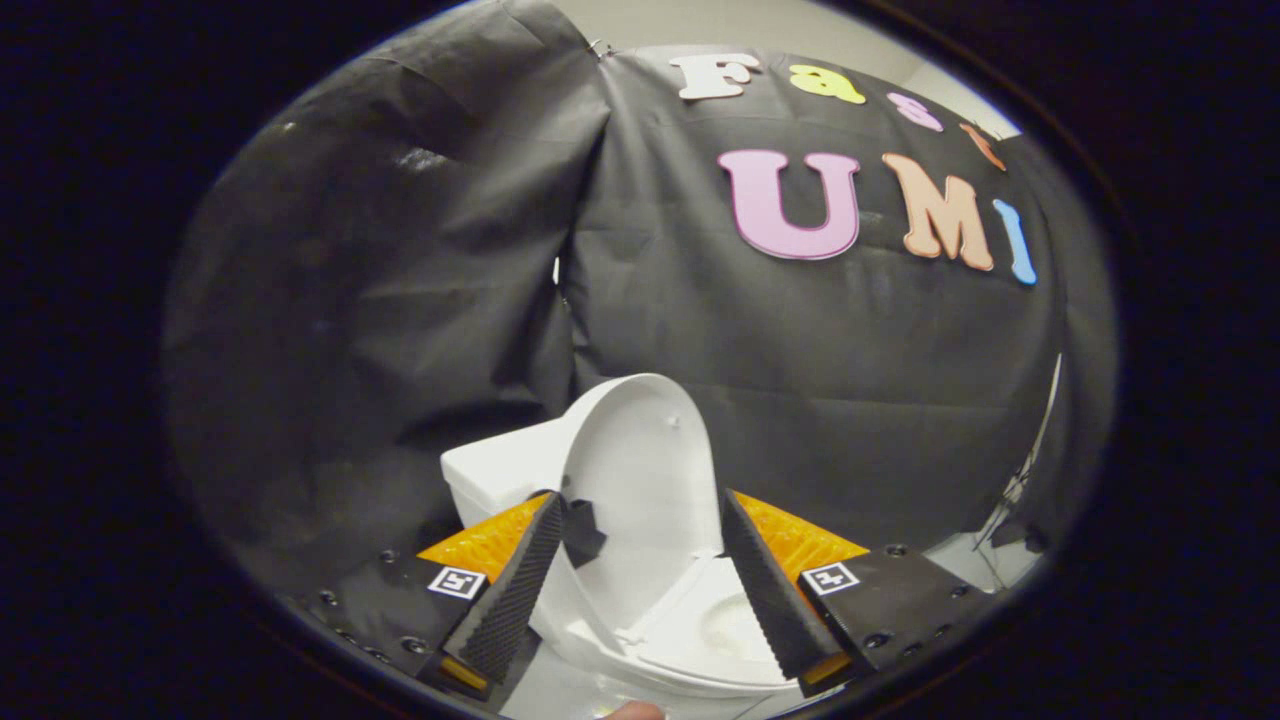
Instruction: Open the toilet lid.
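A white toilet stands just ahead of my gripper [640, 520], against the black cloth wall. Its lid [640, 460] is raised upright and leans back toward the white tank [500, 475]. Below the lid, the seat and bowl [715, 630] lie uncovered. A small dark tab [583, 530] sits on the lid's edge beside my left finger. My gripper is open, its two fingers spread wide on either side of the raised lid, with nothing pressed between them. The lid stands a little beyond the fingertips.
Black cloth [400, 300] hangs close behind and to the left of the toilet. A strip of pale floor and some thin cables [1010, 500] show at the right. A fingertip [635, 711] shows below the bowl's front rim.
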Demonstrator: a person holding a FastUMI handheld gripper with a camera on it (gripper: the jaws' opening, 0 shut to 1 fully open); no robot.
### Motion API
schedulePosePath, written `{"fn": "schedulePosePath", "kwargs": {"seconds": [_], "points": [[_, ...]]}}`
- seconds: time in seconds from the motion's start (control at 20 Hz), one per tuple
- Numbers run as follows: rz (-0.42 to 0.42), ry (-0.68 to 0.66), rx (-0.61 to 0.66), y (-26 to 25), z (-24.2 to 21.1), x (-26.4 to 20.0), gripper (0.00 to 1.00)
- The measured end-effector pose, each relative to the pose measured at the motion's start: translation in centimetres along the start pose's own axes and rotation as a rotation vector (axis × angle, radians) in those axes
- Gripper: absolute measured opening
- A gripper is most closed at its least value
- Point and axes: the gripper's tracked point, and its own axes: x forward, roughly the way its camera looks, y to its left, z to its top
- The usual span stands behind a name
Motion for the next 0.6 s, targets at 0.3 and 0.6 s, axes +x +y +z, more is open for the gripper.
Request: {"fn": "schedulePosePath", "kwargs": {"seconds": [0.3, 0.6], "points": [[-0.066, -0.06, 0.027, -7.6, 1.8, -2.9, 0.99], [-0.061, -0.042, 0.022, -11.2, 0.7, -3.7, 0.99]]}}
